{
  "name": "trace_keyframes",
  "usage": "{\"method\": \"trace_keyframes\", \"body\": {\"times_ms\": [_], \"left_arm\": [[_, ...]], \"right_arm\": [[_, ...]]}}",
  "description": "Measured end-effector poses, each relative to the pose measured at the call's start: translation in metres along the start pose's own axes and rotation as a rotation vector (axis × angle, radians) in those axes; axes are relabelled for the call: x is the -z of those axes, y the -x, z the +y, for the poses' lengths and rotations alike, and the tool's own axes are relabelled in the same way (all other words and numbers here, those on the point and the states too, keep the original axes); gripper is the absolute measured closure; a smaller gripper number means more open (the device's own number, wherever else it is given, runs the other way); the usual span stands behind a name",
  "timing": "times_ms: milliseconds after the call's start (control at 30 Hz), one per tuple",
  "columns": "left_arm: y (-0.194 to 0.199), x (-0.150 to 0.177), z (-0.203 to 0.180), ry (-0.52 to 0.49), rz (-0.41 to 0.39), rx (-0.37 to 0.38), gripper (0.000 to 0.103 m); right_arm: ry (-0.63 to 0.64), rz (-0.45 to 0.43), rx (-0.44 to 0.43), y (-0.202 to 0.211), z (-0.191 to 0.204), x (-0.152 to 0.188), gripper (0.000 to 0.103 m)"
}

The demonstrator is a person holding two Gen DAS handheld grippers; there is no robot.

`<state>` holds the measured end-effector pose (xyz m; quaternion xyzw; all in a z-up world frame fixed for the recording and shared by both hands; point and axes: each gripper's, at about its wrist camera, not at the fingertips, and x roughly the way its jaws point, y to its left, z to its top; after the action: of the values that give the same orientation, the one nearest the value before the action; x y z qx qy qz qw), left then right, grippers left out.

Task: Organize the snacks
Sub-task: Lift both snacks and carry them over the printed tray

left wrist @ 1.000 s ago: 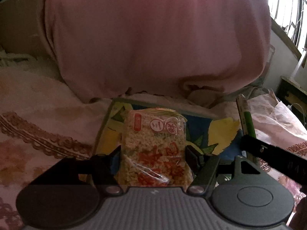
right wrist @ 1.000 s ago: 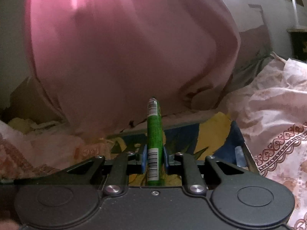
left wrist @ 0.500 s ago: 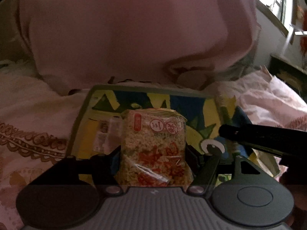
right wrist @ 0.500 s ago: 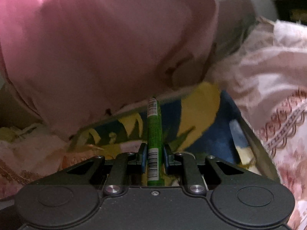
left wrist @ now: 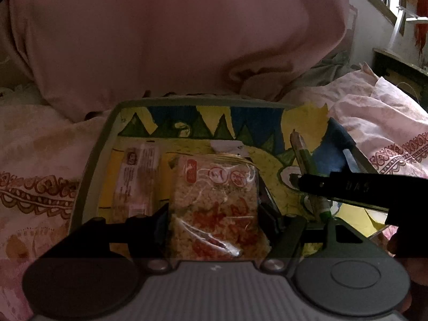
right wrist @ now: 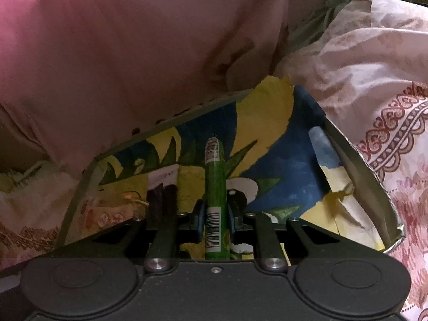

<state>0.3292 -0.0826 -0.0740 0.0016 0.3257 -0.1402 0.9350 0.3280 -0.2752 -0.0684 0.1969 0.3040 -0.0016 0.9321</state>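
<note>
Currently holding two snacks over the tray [left wrist: 88,171], both mid-delivery, neither released. Starting at 9 o'clock in the left view: resting flat on the tray floor, a pale wrapped snack [left wrist: 136,179], apparently already placed. Moving to centre: left gripper [left wrist: 214,216] clamping the rice cracker pack [left wrist: 216,206] by its lower sides, fingers spread about pack-wide, pack hovering over the tray middle. Going to 3 o'clock: right gripper [right wrist: 215,215] pinching the green stick snack [right wrist: 215,187] near its barcoded end, fingers nearly together, stick pointing toward 12 o'clock over the tray's right half. Judging progress as partway: one item seemingly down, two in the grippers, both needing lowering and release. Not seeing any further snacks outside the tray, so unable to say what remains. Struggling with dim light; printing on wrappers unreadable. Losing the tray's near edge behind both gripper bodies, far edge tucked under the pink bedding [left wrist: 174,34]. Unable to tell whether either held snack is touching the tray.
</note>
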Motion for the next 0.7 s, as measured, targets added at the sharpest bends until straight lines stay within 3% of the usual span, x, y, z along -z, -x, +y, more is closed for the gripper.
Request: {"method": "trace_keyframes", "body": {"times_ms": [433,700], "left_arm": [[-0.002,-0.001,0.002,0.029,0.018,0.0,0.03],[0.004,-0.002,0.006,0.064,0.032,0.008,0.027]], "right_arm": [[0.028,0.032,0.01,-0.001,0.004,0.002,0.083],[0.098,0.027,-0.003,0.009,0.015,-0.004,0.073]]}}
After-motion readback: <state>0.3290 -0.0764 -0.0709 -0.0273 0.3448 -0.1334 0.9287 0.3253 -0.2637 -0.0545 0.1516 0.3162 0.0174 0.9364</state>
